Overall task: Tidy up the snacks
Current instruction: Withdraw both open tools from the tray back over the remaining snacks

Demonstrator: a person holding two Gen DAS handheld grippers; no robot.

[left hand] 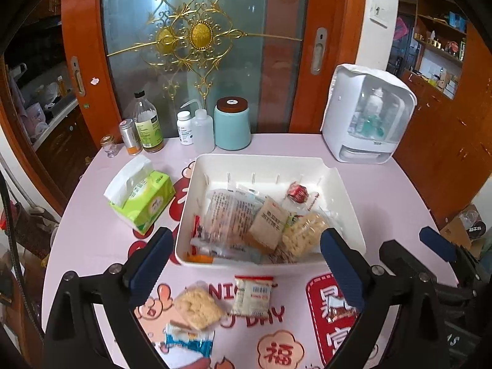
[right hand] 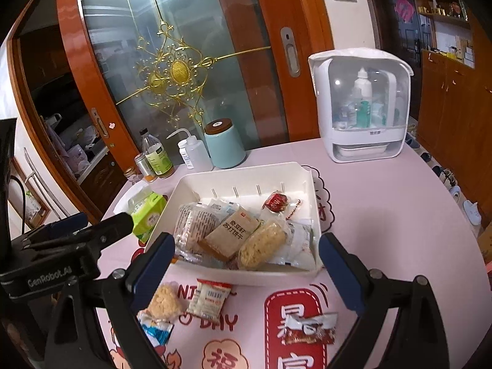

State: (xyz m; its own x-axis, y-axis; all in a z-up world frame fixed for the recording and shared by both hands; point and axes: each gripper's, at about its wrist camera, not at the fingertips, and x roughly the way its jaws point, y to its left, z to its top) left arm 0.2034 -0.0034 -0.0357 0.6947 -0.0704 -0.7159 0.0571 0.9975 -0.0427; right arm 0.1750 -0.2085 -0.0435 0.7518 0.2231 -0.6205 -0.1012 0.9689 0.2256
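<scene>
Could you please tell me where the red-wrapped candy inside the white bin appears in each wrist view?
Left wrist: red-wrapped candy, upper right of centre, in the white bin's far right corner.
Right wrist: same candy, just right of centre.
Shared landmark: teal canister behind the bin.

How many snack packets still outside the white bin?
4, on the table in front of the white bin: rice-crisp packet, white barcode packet, blue-white packet, red-white packet. More may be hidden below frame.
</scene>
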